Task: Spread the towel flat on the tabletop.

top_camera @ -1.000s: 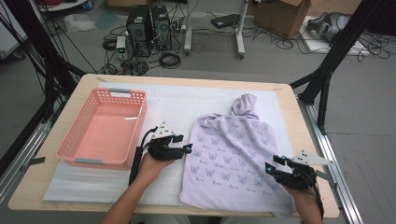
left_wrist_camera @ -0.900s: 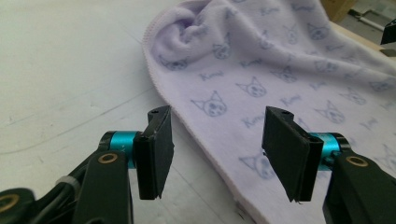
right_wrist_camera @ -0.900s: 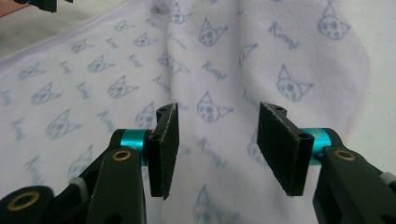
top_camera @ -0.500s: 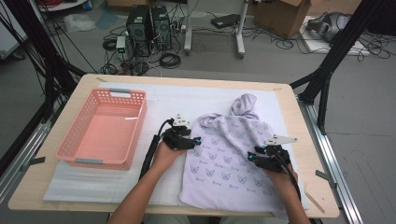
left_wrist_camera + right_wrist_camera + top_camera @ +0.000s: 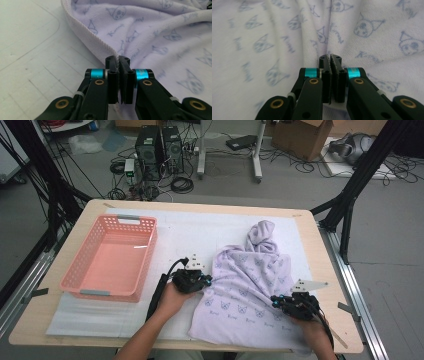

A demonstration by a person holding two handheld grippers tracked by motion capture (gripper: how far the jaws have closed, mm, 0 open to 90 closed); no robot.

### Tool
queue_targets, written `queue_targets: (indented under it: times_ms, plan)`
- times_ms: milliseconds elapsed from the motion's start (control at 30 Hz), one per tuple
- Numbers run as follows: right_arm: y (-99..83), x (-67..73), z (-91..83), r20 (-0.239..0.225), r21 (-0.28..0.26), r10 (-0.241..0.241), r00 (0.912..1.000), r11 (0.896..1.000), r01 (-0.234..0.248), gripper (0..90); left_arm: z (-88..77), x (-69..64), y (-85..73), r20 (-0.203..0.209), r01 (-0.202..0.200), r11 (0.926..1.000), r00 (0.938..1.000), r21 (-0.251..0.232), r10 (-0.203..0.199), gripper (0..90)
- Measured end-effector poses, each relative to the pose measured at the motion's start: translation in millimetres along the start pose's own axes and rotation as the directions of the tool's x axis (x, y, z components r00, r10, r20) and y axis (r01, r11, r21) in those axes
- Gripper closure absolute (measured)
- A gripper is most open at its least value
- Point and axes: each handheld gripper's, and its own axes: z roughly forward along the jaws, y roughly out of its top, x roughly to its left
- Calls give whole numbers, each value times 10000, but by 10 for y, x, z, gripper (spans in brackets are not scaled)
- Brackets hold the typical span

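Note:
A lilac towel (image 5: 250,285) printed with small blue faces lies crumpled on the white mat, bunched up at its far end. My left gripper (image 5: 205,281) sits at the towel's left hem; its jaws have just been closing and now pinch that hem (image 5: 110,51) between them. At the towel's right side, near the front, my right gripper (image 5: 278,301) has also just been closing and is shut on a fold of the towel (image 5: 322,35). Both pairs of jaws stand together with cloth caught at the tips.
A pink plastic basket (image 5: 80,275) stands on the left of the table, with nothing in it. The white mat (image 5: 190,227) covers most of the wooden tabletop (image 5: 320,250). Black frame legs, cables and computer boxes stand on the floor beyond.
Both grippers have moved inward onto the towel, the right one from the table's right front edge. Their jaws have shut on the cloth, and the towel has bunched slightly.

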Motion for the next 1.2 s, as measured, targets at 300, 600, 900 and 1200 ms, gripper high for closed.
queue_targets:
  times_ms: [300,600,900,1200]
  plan:
    - [-259,292,-291,-882,395,-380,9954,9984,416,877,-199,-16,-166,950,878,9958,9918,-259,-850,590]
    - [-154,217,-434,-129,-1417,-26,9999,9899,7,607,-48,176,251,305,1047,9897,9943,-978,-1022,443]
    - [2,118,-374,645,-1929,150,9978,9812,-23,607,413,447,598,-464,1449,9863,9878,-789,-1489,479]
    - [-47,71,-363,683,-1943,275,9973,9808,-138,608,1007,560,1024,-289,1335,9910,9906,13,-1334,502]
